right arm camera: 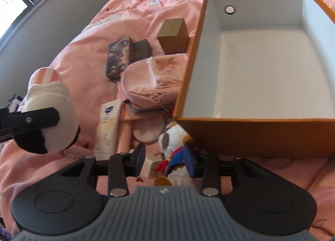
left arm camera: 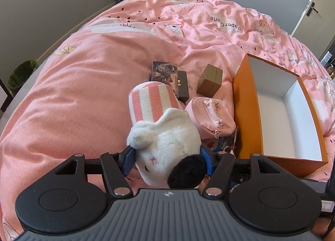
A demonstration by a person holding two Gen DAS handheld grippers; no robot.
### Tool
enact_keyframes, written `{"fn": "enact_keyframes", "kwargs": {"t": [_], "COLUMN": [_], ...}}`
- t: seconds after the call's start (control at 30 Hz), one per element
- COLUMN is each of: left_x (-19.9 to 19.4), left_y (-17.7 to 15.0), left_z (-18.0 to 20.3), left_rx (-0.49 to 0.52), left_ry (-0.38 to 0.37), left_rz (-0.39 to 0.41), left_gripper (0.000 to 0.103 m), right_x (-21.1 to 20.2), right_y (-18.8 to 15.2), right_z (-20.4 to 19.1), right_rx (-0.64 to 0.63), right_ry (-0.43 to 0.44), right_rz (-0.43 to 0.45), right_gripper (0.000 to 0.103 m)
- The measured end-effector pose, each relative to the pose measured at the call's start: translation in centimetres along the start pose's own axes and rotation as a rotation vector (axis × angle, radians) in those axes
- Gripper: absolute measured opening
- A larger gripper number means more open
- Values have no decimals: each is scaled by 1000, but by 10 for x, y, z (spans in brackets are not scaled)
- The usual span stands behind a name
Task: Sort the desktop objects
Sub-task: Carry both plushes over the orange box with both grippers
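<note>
My left gripper (left arm camera: 167,158) is shut on a white plush toy (left arm camera: 165,149) with a pink-striped body and black nose, held above the pink bed; it also shows in the right wrist view (right arm camera: 52,113). My right gripper (right arm camera: 165,160) is open around a small plush dog (right arm camera: 174,146) in blue clothes, lying by the orange box's near corner. The orange box (left arm camera: 247,105) with white inside stands open and empty to the right; it fills the right wrist view's upper right (right arm camera: 188,73).
On the pink duvet (left arm camera: 83,94) lie a pink pouch (left arm camera: 209,115), a brown box (left arm camera: 209,83), a dark box (left arm camera: 182,88), a patterned box (left arm camera: 163,71), a cream tube (right arm camera: 107,128) and a round compact (right arm camera: 148,130). A green bin (left arm camera: 21,75) stands left of the bed.
</note>
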State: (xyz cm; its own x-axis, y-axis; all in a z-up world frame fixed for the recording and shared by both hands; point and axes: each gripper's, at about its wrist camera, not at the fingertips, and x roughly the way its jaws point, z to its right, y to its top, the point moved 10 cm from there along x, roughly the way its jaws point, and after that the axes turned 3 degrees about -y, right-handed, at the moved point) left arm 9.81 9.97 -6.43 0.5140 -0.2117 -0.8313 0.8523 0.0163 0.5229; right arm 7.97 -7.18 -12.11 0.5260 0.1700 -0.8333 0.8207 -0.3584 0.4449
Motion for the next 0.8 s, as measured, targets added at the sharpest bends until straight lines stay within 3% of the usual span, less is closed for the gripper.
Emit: {"fn": "enact_keyframes", "kwargs": {"t": [0.03,0.1,0.2,0.33,0.5,0.57,0.8], "left_x": [1,4,8,11,14,13,6], "left_y": [-1,-5,-9,-15,-19,-20,-17], "left_z": [0,0,3,8,13,15,26], "left_rx": [-1,1,8,19,29,35,55], "left_ry": [-2,-8,-19,-35,-33,-34,-40], "left_rz": [-6,-18,-33,-53,-70,-73,-53], "left_gripper": [72,72,72,72,72,72,72], "right_x": [-1,-6,-7,19,39,42,23], "right_y": [1,3,2,-11,-20,-22,-18], "right_z": [2,6,15,25,25,22,17], "right_rx": [0,-21,-22,16,43,32,37], "right_ry": [-9,-66,-96,-86,-27,-14,54], "right_rz": [4,23,8,-105,-173,-183,-122], "right_gripper": [43,53,57,58,53,45,40]}}
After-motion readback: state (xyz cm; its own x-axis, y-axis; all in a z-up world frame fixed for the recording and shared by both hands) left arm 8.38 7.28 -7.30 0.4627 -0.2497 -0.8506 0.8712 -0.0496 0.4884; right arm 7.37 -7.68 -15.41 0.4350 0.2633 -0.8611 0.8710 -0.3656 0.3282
